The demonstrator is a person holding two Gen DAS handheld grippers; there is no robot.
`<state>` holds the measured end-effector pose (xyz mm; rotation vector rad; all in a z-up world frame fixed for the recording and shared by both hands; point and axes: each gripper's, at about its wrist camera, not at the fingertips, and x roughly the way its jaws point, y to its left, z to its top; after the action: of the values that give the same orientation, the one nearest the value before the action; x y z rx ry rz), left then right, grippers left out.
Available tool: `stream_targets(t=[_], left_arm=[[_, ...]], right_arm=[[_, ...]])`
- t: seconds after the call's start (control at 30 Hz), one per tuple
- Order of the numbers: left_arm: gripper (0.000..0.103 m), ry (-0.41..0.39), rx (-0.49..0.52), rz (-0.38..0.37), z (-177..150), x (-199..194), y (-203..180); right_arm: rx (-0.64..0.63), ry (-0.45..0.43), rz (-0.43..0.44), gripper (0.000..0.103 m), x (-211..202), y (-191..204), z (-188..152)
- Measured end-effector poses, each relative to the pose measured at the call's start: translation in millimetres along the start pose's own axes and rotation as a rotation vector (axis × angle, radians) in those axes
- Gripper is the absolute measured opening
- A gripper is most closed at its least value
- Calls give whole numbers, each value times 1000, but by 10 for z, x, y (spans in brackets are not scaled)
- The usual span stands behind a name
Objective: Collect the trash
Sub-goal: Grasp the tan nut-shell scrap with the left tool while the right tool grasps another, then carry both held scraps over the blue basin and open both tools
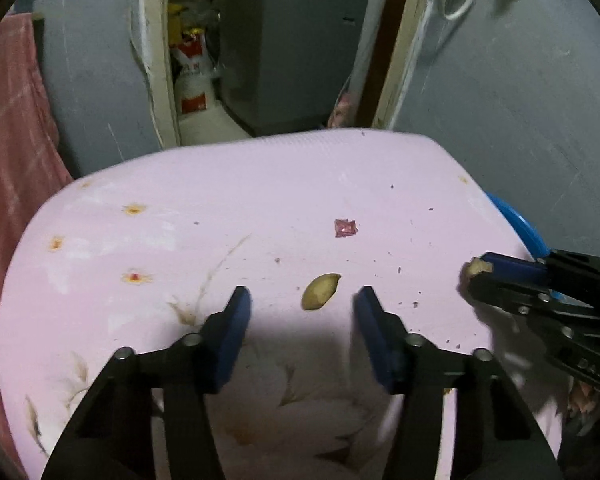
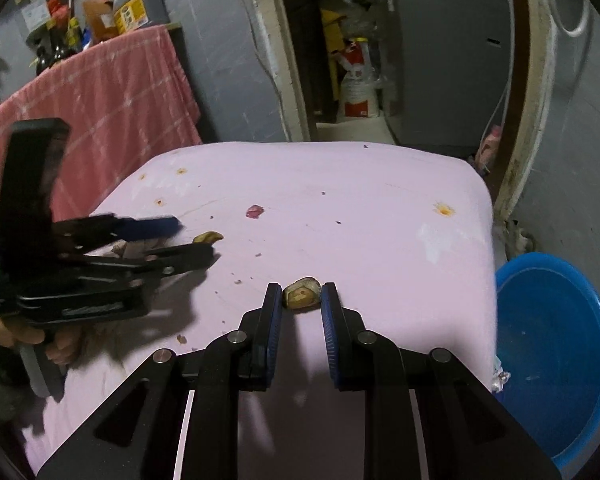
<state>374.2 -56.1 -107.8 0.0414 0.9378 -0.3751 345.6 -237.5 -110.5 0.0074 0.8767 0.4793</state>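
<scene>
Right gripper [image 2: 301,295] pinches brown scrap [image 2: 301,298] at fingertips only — may drop before blue basin [image 2: 556,356] at 3 o'clock. Left gripper [image 1: 302,303] half-open, nothing gripped, yellow peel [image 1: 320,291] at 12 o'clock on pink table [image 1: 260,200] — could skid aside.

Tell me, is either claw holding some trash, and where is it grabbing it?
The right claw pinches a small brown scrap by its two sides, at the fingertips. The left claw holds nothing; a yellowish peel lies loose between its open fingers.

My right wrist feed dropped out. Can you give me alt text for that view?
The right gripper pinches a small tan scrap above a pink table. The left gripper reaches toward a yellowish peel, and a blue tub sits at right.
</scene>
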Motion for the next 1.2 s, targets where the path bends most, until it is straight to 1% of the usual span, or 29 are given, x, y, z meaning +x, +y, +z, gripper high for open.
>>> stream_targets(t=[0.07, 0.1, 0.17, 0.3, 0.43, 0.57, 0.63, 0.7, 0.8, 0.87, 0.9, 1.0, 1.2], left_arm=[[40, 0, 2, -4, 34, 10, -9], [35, 3, 2, -11, 51, 15, -13], [30, 10, 4, -10, 79, 33, -36], [12, 18, 7, -23, 115, 29, -70], [10, 15, -4, 0, 119, 7, -102], [10, -2, -32, -15, 84, -77, -159], [10, -26, -41, -17, 78, -136, -207], [10, -64, -56, -21, 79, -228, -256], [10, -139, -81, -48, 83, -425, -359], [10, -204, -89, -68, 94, -580, -438], [10, -247, -93, -83, 105, -679, -492], [10, -340, -100, -110, 143, -909, -657], [10, -493, -101, -167, 282, -1280, -892]], right_arm=[[7, -7, 2, 18, -29, -25, -25], [11, -10, 2, 18, -41, -30, -40], [20, -18, 3, 18, -61, -39, -58], [35, -36, 8, 18, -116, -46, -89], [50, -58, 9, 18, -198, -68, -125], [59, -95, 6, 18, -305, -68, -128], [55, -125, -4, 18, -398, -60, -128], [57, -161, -11, 18, -504, -63, -127], [60, -224, -26, 18, -695, -83, -125], [55, -263, -42, 18, -821, -93, -107], [47, -291, -59, 18, -912, -92, -101], [26, -371, -103, 18, -1168, -94, -76], [23, -521, -157, 18, -1693, -202, -21]])
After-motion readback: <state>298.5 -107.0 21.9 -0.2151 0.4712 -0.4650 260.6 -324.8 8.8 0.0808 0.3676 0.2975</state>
